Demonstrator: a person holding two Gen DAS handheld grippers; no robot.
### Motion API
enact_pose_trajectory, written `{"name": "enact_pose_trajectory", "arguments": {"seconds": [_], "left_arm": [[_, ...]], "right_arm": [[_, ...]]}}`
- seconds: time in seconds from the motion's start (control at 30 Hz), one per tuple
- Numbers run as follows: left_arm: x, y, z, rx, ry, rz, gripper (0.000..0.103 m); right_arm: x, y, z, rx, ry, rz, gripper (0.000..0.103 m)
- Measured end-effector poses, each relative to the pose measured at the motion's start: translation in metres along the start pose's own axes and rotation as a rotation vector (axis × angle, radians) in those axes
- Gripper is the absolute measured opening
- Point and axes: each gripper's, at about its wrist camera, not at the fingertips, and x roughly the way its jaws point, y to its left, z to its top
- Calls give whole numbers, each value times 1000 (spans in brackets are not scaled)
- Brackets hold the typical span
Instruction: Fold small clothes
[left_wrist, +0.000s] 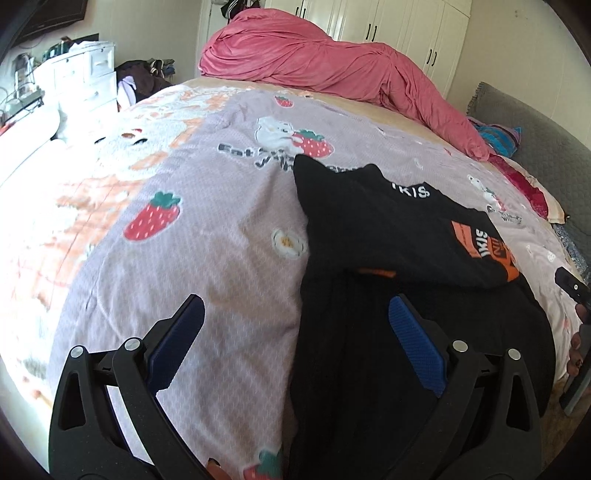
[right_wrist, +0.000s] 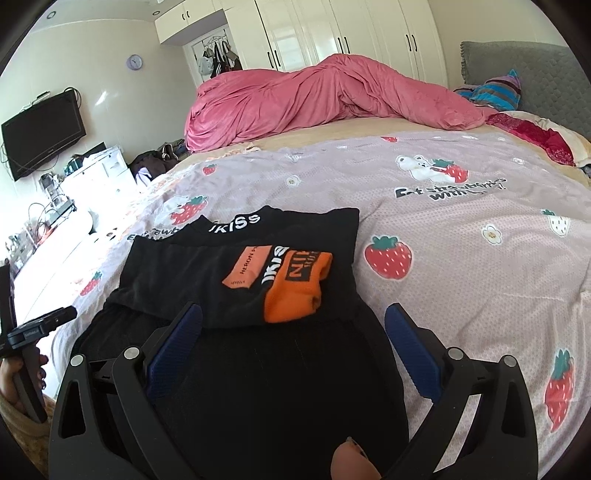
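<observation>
Clothes (right_wrist: 236, 280) lie part-folded on the bedspread (right_wrist: 461, 236) near me; I hover my left tongs (left_wrist: 295, 325) and right tongs (right_wrist: 293, 325) spread empty above, probably choosing the next fold.

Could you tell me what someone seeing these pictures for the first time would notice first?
The eye lands on the black garment with orange patches, lying partly folded on the strawberry-print bedspread at the near edge of the bed. Behind it, a heaped pink duvet fills the far side. Both tongs, left and right, hang open over the black cloth, holding nothing.
</observation>
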Motion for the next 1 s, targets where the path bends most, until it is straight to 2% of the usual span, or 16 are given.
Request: {"name": "enact_pose_trajectory", "arguments": {"seconds": [0.53, 0.73, 0.8, 1.0], "left_arm": [[-33, -1, -50, 1, -32, -41, 93], [-33, -3, -70, -29, 11, -75, 81], [-34, -6, -76, -28, 21, -83, 70], [-39, -6, -88, -50, 59, -134, 45]], "right_arm": [[-12, -7, -34, -20, 31, -20, 98], [-17, -7, -47, -22, 42, -27, 98], [-18, -8, -51, -14, 47, -29, 98], [-25, -16, -64, 18, 55, -37, 98]]}}
